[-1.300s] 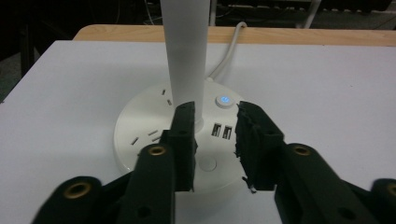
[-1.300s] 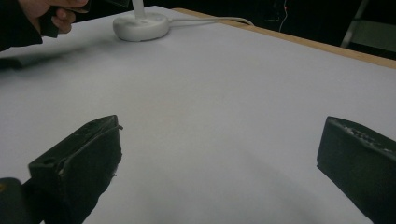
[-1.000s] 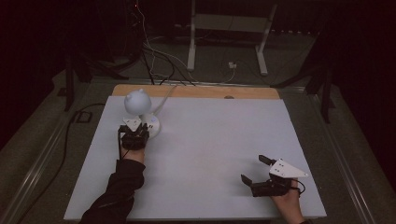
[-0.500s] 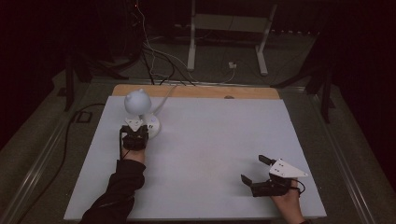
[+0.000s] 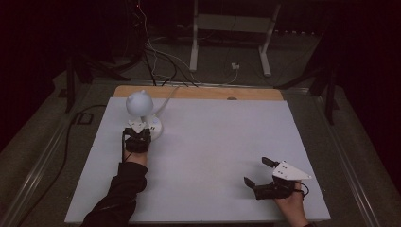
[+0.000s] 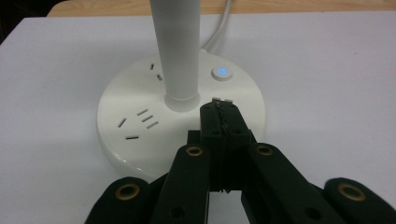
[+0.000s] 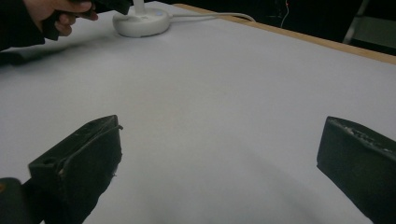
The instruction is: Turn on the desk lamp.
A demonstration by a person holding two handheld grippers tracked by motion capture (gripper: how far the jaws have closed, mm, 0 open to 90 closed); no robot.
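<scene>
Left gripper view — left gripper (image 6: 219,109) jaws have just closed, nothing between them, tips at a small switch (image 6: 222,99) on the lamp (image 6: 180,100) base; likely poised to press. Lamp: 1, far-left of table (image 5: 227,156). Lit button (image 6: 221,73): 1. Sockets: 2. Right gripper (image 5: 258,171) — spread wide, empty.

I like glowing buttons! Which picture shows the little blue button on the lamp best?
The left gripper view: the blue button sits close and sharp on the lamp base. In the high and right gripper views the base is too small to make it out.
</scene>
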